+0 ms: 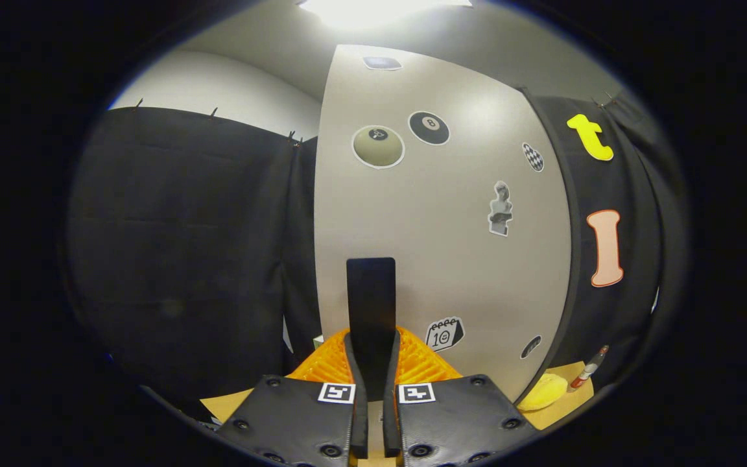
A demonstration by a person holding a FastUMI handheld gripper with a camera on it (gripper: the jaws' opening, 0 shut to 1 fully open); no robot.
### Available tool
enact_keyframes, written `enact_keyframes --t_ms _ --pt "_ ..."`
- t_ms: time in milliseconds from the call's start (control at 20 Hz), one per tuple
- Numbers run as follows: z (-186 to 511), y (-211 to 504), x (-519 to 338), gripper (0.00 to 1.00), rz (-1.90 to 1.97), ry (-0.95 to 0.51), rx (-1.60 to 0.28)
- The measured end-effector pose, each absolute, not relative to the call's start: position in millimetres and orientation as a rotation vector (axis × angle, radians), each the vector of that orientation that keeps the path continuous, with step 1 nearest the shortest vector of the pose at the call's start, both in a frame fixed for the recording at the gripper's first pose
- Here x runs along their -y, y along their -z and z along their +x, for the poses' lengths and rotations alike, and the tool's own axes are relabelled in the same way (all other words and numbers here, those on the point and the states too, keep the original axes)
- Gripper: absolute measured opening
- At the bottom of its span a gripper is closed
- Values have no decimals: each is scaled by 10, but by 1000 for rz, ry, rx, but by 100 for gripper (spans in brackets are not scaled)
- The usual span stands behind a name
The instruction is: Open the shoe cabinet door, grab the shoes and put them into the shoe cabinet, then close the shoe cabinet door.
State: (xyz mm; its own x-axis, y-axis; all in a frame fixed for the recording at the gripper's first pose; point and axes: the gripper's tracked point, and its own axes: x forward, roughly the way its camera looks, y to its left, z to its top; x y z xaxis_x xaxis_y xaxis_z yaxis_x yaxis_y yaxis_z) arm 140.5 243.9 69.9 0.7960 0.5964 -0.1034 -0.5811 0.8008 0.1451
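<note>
The shoe cabinet door (438,246) is a pale panel with several stickers, and it stands right in front of me. A black upright handle (371,298) is fixed low on the door. My gripper (373,347) is shut on the handle's lower part, with one finger (328,366) pressing on each side. I cannot tell whether the door is ajar. A yellow soft thing (544,391), possibly a shoe, lies on the wooden surface (558,405) past the door's lower right corner.
A small red-capped pen or bottle (589,370) lies beyond the yellow thing. Black cloth walls stand left and right of the door. A bright ceiling lamp (373,10) is overhead.
</note>
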Motion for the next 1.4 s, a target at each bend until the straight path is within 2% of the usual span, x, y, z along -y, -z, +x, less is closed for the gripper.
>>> enact_keyframes --t_ms 750,1050,1350,1400 --pt "1012 -716 -1340 10 89 -567 -156" --pt "1084 -677 -754 9 44 -455 -149" --pt "1254 -596 -88 8 -23 -251 -140" --pt "1245 -599 -62 6 -7 -249 -140"
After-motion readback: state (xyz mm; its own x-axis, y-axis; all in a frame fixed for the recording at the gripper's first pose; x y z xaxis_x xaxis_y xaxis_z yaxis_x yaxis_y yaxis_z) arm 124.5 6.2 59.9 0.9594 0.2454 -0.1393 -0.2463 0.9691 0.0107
